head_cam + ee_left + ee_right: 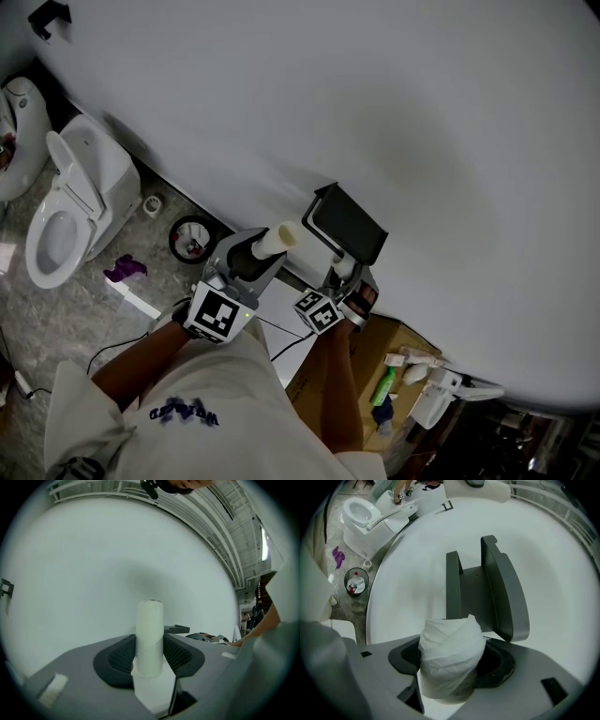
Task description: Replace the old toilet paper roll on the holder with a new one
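Tube [149, 637] between narrow left fingers [117, 660], roll [451, 656] between wide right fingers [500, 665]

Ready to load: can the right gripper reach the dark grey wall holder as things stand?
Probably yes. The right gripper, jaws shut on the white toilet paper roll, faces the dark grey wall-mounted holder with nothing between; the left gripper holds the cardboard tube aside.

**Head view:** you look steeply down along the white wall [394, 103], your left tongs [255, 251] and right tongs [342, 272] at lower centre, the toilet [70, 211] far left.

**Left gripper view:** level, facing the wall, close on the cardboard tube [149, 637] between its jaws.

**Right gripper view:** tilted slightly down, close on the paper roll [450, 656], the holder [487, 588] just beyond.

Holder, toilet and bin [356, 581] show in both head and right gripper views.
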### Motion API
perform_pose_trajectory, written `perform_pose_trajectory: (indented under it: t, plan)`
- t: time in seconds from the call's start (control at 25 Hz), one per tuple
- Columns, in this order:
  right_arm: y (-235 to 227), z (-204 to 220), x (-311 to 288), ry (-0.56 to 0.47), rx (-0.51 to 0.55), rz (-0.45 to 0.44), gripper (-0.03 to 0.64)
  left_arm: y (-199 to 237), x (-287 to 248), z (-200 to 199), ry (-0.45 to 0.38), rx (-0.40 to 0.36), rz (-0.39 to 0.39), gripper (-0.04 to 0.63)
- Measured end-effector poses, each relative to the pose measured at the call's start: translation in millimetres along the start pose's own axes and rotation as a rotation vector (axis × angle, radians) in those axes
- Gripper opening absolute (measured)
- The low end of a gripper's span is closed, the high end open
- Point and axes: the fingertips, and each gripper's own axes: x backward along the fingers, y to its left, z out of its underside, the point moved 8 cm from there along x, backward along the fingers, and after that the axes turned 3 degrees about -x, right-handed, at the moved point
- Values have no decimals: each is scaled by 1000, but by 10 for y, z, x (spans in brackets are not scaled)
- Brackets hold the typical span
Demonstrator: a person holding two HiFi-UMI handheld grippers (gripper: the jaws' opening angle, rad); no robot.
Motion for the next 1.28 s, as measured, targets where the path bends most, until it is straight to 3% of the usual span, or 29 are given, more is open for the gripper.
perform_pose_trajectory:
  t: [0.4, 1.28]
  plan:
    - [35, -72, -15, 11, 45, 7, 304, 25, 28, 19, 15, 14, 1, 184]
    - [40, -161, -24, -13, 25, 5, 304, -6, -20, 21, 26, 4, -27, 184]
